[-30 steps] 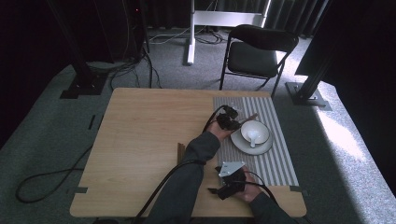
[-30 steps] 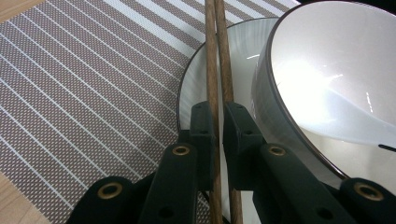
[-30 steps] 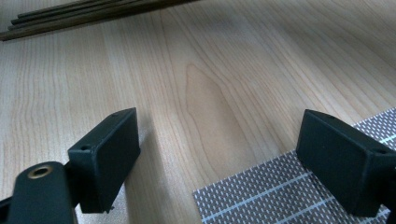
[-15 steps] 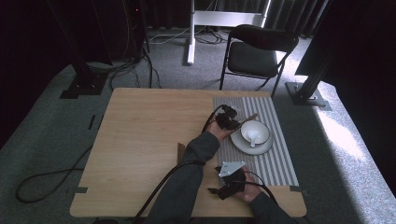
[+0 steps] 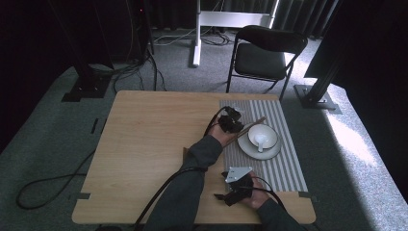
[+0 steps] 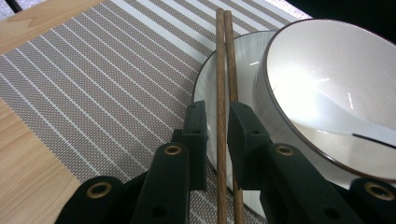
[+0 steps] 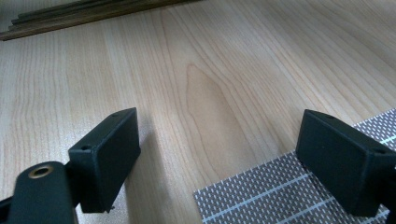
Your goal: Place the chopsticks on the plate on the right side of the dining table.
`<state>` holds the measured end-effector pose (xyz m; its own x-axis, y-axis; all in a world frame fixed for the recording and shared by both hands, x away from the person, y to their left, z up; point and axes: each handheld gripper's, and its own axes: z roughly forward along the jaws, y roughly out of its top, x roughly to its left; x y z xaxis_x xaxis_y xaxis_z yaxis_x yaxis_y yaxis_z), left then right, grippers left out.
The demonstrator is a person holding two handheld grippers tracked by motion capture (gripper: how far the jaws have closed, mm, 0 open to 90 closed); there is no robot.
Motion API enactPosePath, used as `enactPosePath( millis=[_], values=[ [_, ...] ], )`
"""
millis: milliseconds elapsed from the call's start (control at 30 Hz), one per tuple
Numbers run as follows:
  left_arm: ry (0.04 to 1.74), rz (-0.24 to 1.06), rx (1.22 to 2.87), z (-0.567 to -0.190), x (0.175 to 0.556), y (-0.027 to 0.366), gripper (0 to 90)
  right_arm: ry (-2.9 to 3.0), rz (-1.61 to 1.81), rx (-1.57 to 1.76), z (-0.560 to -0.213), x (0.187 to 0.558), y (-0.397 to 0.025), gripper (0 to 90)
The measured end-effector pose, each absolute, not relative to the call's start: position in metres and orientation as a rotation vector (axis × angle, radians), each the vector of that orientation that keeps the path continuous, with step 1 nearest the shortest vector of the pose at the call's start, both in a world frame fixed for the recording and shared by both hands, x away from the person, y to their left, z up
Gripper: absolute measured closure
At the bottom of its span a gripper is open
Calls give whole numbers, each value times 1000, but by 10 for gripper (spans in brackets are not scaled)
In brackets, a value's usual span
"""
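A: High view first. Spotted left gripper point(image 5: 232, 120) over the far-left part of the striped placemat point(image 5: 284, 168), pinching a pair of wooden chopsticks point(image 5: 252, 124). Pointed them past the white bowl point(image 5: 262, 136) on its plate point(image 5: 250, 150).

B: Right side?

A: Parked right gripper point(image 5: 235, 190) low on the wooden table point(image 5: 149, 139), near the placemat's near-left corner, well apart from the crockery. Noted a folding chair point(image 5: 267, 53) beyond the table, no concern.

B: Left gripper view?

A: Confirmed jaws pressed on both chopsticks point(image 6: 224, 56), sticks side by side and parallel. Ran over the plate rim point(image 6: 243, 60), just beside the bowl wall point(image 6: 327, 70). Couldn't tell whether touching the rim. Saw a white spoon point(image 6: 336, 119) lying in the bowl.

B: Doing it well?

A: Judged it as laying the pair on the placemat beside the plate. Needed to keep them level and together, shift clear of the rim, lower flat, then release slowly. Flagged the risks: rim under the tips, bowl close enough to knock, sticks rolling apart.

B: Right gripper view?

A: Showed jaws spread wide, holding nothing, over bare wood with a placemat corner point(image 7: 261, 196) under one jaw. Dark wooden strips point(image 7: 70, 16) farther off, out of the way.
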<state>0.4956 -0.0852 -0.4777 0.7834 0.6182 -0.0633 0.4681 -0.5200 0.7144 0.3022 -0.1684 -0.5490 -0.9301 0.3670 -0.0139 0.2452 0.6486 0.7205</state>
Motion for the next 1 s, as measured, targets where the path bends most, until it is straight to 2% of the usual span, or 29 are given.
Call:
enactPosePath(
  millis=[333, 1000],
  values=[
    [822, 260, 2205, -477, 484, -68, 757, 2706, 1148, 507, -549, 302, -168, 128],
    [810, 293, 2226, -487, 452, -48, 617, 2710, 1147, 504, -549, 302, -168, 127]
  ],
)
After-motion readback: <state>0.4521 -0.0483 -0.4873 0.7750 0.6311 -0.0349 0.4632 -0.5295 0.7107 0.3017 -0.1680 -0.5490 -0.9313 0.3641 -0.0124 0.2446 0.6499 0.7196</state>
